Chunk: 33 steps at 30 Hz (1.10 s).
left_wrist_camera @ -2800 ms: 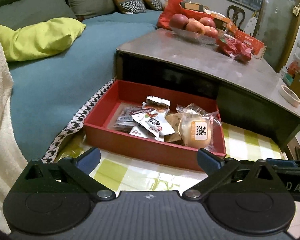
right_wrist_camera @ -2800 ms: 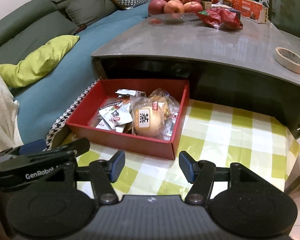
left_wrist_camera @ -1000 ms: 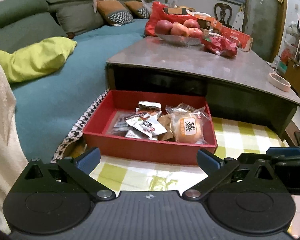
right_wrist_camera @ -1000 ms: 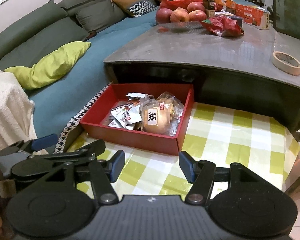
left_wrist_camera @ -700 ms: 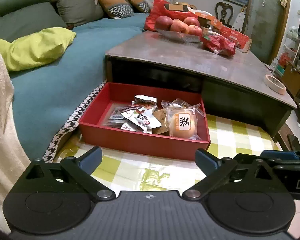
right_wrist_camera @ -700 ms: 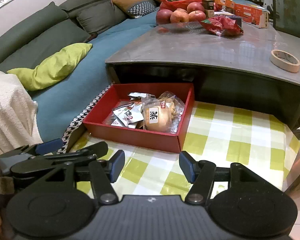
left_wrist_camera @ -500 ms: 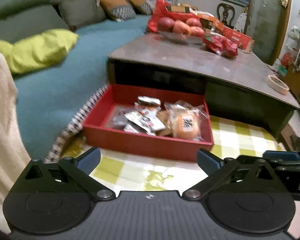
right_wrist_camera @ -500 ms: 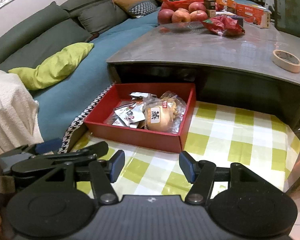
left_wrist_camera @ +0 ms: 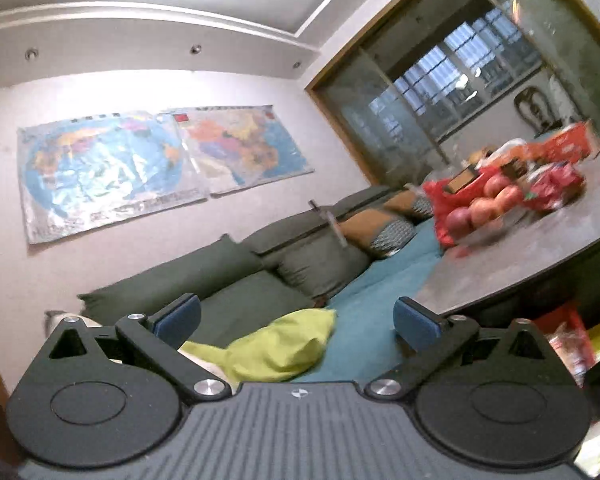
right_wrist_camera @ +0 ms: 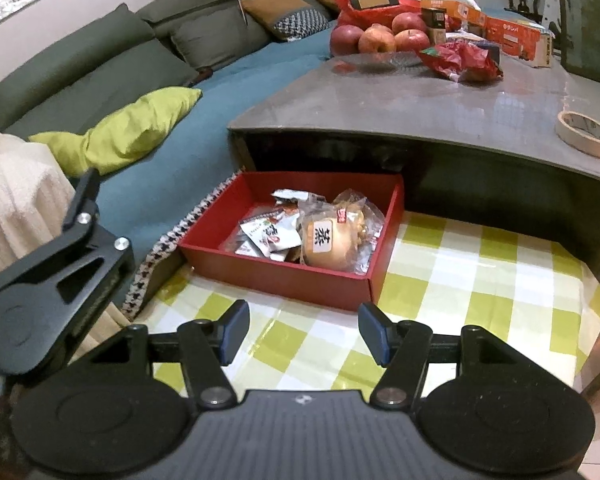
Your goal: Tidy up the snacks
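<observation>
right gripper [right_wrist_camera: 302, 334]: jaws apart, nothing held, above the checked cloth [right_wrist_camera: 480, 280] | left gripper [left_wrist_camera: 296, 320]: jaws wide apart, nothing held, facing the sofa [left_wrist_camera: 228, 276] | red box [right_wrist_camera: 276, 276]: on the cloth, snack packets [right_wrist_camera: 300, 236] inside | grey table [right_wrist_camera: 440, 96]: behind the box

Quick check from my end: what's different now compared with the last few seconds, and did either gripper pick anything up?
The left gripper swung up and to the left, off the red box; it now faces the sofa and wall maps, rolled sideways. Nothing was taken or released: both grippers are open and empty. The right gripper kept its aim at the box, and the snacks inside lie as before.
</observation>
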Motion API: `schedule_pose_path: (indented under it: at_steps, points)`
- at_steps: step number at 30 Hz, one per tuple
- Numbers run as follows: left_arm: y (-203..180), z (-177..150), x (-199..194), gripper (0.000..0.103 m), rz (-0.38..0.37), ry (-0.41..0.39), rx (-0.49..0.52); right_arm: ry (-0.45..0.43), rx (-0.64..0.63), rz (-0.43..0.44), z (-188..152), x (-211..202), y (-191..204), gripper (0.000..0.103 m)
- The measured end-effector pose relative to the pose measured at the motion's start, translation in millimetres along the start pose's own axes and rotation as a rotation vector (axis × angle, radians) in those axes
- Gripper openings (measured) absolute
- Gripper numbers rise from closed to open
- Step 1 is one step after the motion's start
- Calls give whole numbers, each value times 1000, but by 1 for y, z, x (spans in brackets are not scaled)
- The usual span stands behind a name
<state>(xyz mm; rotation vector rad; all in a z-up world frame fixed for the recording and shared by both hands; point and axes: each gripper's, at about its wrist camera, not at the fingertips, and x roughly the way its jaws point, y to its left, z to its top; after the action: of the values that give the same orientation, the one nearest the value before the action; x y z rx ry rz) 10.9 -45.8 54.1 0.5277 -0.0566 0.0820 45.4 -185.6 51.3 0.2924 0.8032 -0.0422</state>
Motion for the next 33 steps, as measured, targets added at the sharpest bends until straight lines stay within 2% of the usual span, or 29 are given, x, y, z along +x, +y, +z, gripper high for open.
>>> schedule_pose_path:
  at_steps: [5,7,10,12,14,16,19,23,25,30,33]
  points:
    - [-10,-5,5,103,-129,62,-28,37,-23,-24,-7,9,-3,71]
    - [-11,-5,13,103,-215,147,-50,56,-31,-37,-9,13,-5,71]
    - [-6,-7,38,103,-403,318,-140,92,-30,-61,-11,22,-12,71]
    - [-4,-11,60,103,-555,461,-213,124,-18,-60,-11,31,-15,71]
    - [-6,-24,83,103,-671,630,-278,152,-22,-71,-12,38,-15,71]
    - [-11,-39,100,103,-741,776,-330,177,-32,-83,-14,43,-14,71]
    - [-9,-58,117,103,-804,914,-413,199,-24,-92,-16,45,-15,71]
    - [11,-65,122,103,-915,966,-545,208,8,-99,-18,41,-21,71]
    - [13,-66,126,103,-1000,990,-606,210,18,-92,-17,38,-21,71]
    - [17,-75,133,103,-1238,1091,-869,200,31,-74,-15,29,-22,71]
    - [17,-71,132,102,-1306,1072,-926,179,37,-55,-12,21,-22,71]
